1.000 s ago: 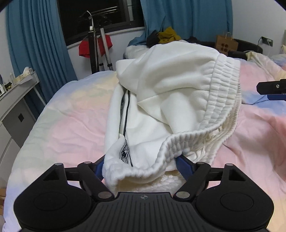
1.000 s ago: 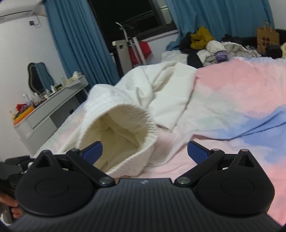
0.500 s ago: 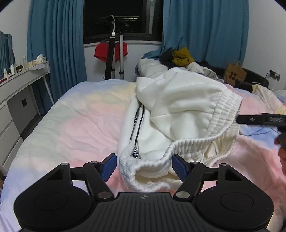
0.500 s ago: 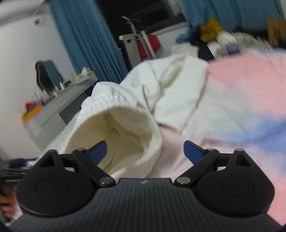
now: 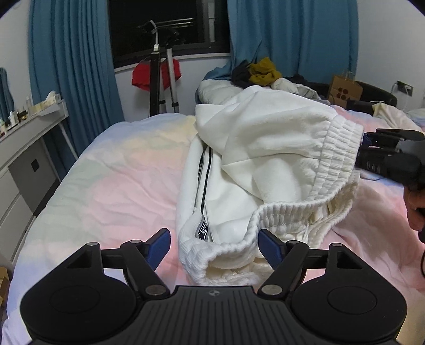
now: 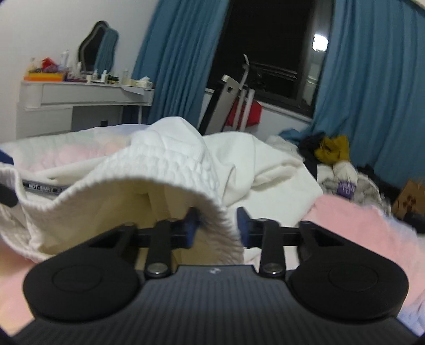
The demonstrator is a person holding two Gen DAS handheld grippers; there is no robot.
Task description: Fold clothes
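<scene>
White sweatpants (image 5: 265, 164) lie bunched on the bed (image 5: 111, 185), pastel pink/yellow/blue cover, roughly mid-bed, with the ribbed waistband (image 5: 332, 169) gaping open toward both grippers. Black stripe and a label run down the near leg seam.

Left gripper (image 5: 213, 245): jaws spread wide, straddling the near end of the waistband. Blue pads sit either side of the fabric; left pad clearly off it, right pad just beside or grazing it, can't tell which. Not clamping.

Right gripper (image 6: 217, 225): jaws have just been closing, with the far end of the waistband between them. Ribbed edge passes between the two blue pads; right pad looks a little clear of the cloth, and the frame is motion-blurred, so can't confirm a firm pinch. In the left wrist view that gripper (image 5: 364, 148) comes in from the right edge, tip at the waistband, person's hand (image 5: 415, 209) behind it.

Background: blue curtains (image 5: 69, 74) around a dark window (image 5: 170, 24), white dresser (image 5: 24, 148) at left with bottles on top, clothes pile (image 5: 263, 71) at the far end of the bed, brown paper bag (image 5: 345, 91) far right.
</scene>
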